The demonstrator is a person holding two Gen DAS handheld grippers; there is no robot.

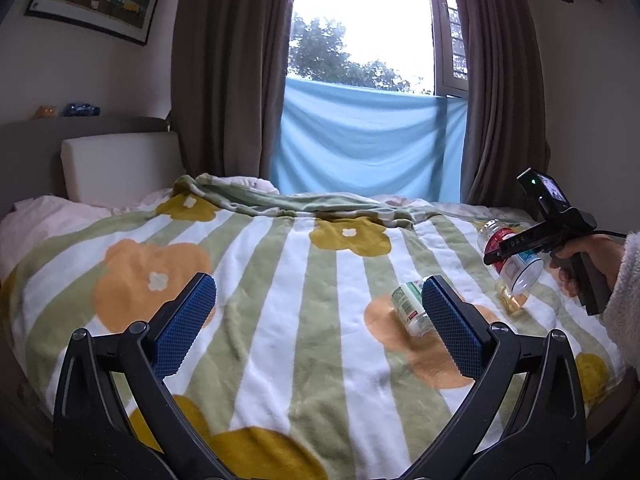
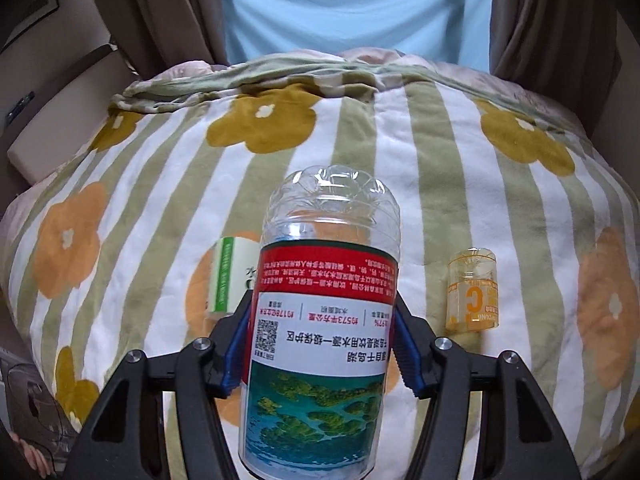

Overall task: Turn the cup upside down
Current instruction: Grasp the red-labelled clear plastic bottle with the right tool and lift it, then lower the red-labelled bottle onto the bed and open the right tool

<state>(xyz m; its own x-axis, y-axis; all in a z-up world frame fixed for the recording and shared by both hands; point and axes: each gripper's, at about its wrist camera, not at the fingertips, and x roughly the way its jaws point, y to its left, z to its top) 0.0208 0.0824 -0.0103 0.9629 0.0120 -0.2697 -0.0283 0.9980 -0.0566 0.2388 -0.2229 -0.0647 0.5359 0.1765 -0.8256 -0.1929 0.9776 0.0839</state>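
My right gripper (image 2: 322, 308) is shut on a clear plastic cup (image 2: 324, 320) with a red, white and blue label. Its closed bumpy base points away from the camera and its open mouth toward it. From the left wrist view the same cup (image 1: 520, 270) hangs tilted above the blanket in the right gripper (image 1: 500, 254), mouth down and to the right. My left gripper (image 1: 318, 284) stands open and holds nothing. A green-labelled cup (image 1: 410, 308) lies on its side just beside its right finger.
A small yellow cup (image 2: 473, 292) stands on the striped flower blanket (image 2: 160, 200), right of the held cup; the green-labelled cup (image 2: 230, 276) lies to its left. A hand (image 1: 580, 264) in a fluffy sleeve holds the right gripper. Curtains and a window are behind the bed.
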